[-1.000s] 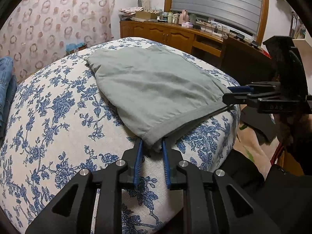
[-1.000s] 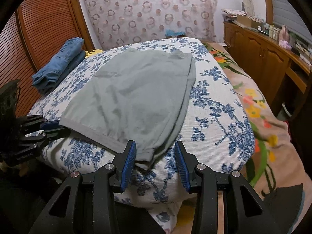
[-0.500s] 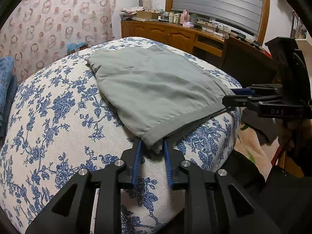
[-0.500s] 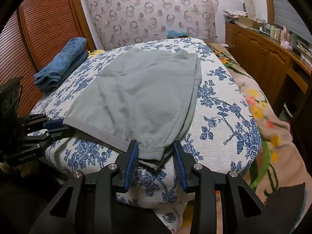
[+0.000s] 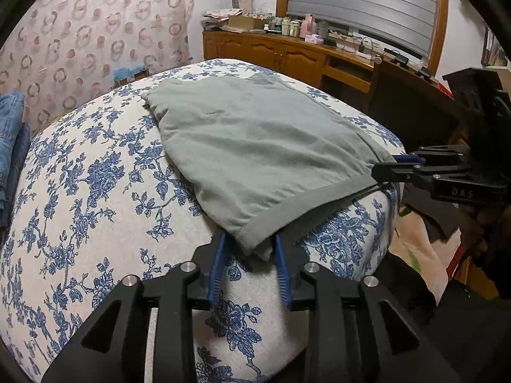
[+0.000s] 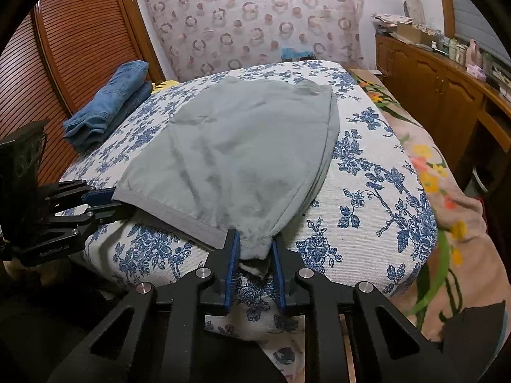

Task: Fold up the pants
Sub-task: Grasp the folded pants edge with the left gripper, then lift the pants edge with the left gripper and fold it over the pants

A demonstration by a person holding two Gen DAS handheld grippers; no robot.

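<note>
Grey pants (image 5: 255, 153) lie folded flat on a bed with a blue-flowered cover (image 5: 95, 191); their waistband edge hangs toward me at the near edge. My left gripper (image 5: 249, 255) has the near left corner of the pants between its blue pads; its jaws are opening and stand a little off the cloth. In the right wrist view the same pants (image 6: 242, 146) show with my right gripper (image 6: 254, 249) at the other near corner. Its jaws are closing and the pads press the bunched cloth. Each gripper also shows in the other's view: left gripper (image 6: 116, 204), right gripper (image 5: 388, 167).
Folded blue jeans (image 6: 108, 111) lie at the far left of the bed beside a slatted wooden door (image 6: 80, 48). A wooden cabinet (image 5: 287, 54) with bottles and boxes runs along the right wall. A flowered blanket (image 6: 447, 207) covers the lower bed to the right.
The left jaws have spread wider around their corner of the pants. The right jaws have narrowed onto the other corner. Neither hand has shifted.
</note>
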